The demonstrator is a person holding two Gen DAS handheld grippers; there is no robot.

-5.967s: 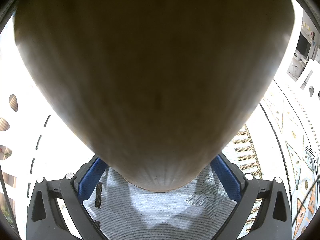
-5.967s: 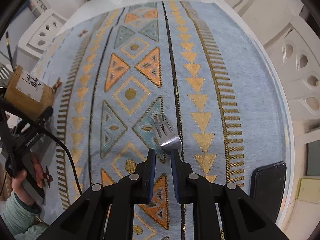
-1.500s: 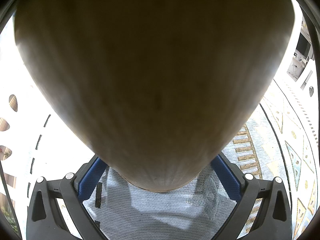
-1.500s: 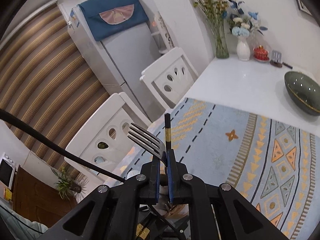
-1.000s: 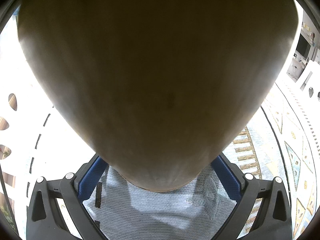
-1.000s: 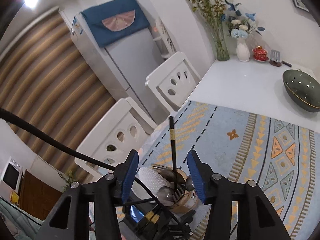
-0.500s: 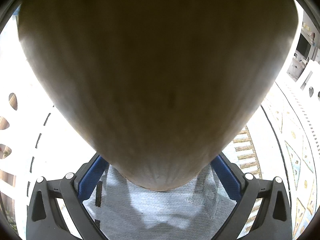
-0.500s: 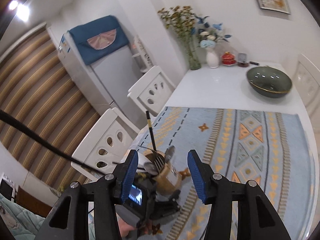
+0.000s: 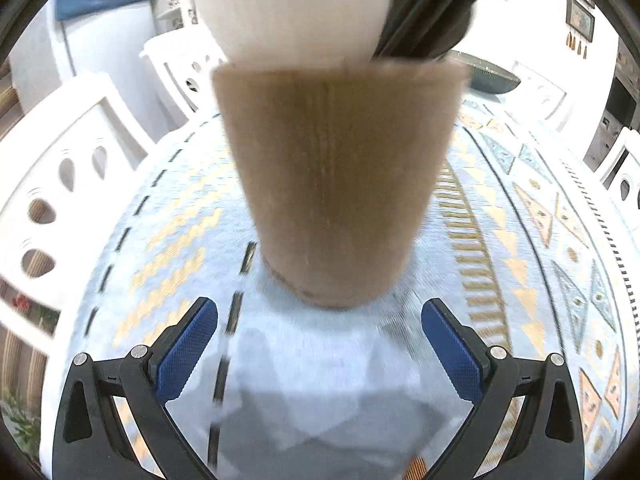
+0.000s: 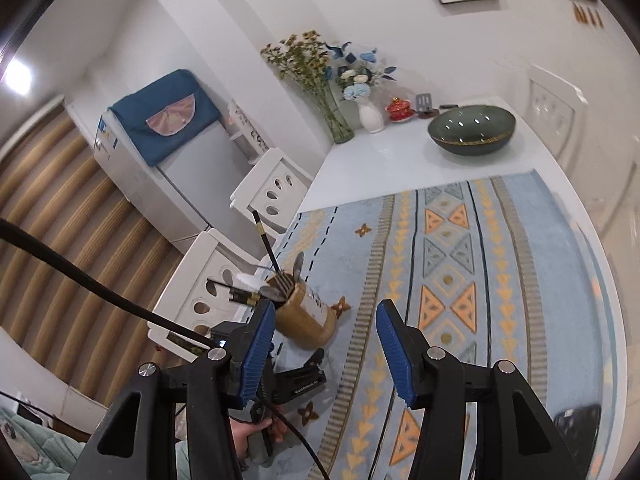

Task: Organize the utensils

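Observation:
A wooden utensil holder (image 9: 340, 184) stands on the patterned table runner (image 9: 520, 240), just ahead of my left gripper (image 9: 319, 344), which is open and apart from it. In the right wrist view the same holder (image 10: 308, 320) holds a fork (image 10: 285, 280), spoons and black chopsticks (image 10: 266, 242). My right gripper (image 10: 326, 344) is open and empty, raised above the table to the right of the holder. The left gripper's body (image 10: 280, 380) shows below the holder.
A dark green bowl (image 10: 471, 130), flower vases (image 10: 370, 114) and a small red pot (image 10: 398, 110) stand at the table's far end. White chairs (image 10: 272, 190) line the left side. A dark phone (image 10: 576, 424) lies at the near right edge.
My right gripper opened and left the fork in the holder, then rose away. My left gripper let go of the holder and drew back from it.

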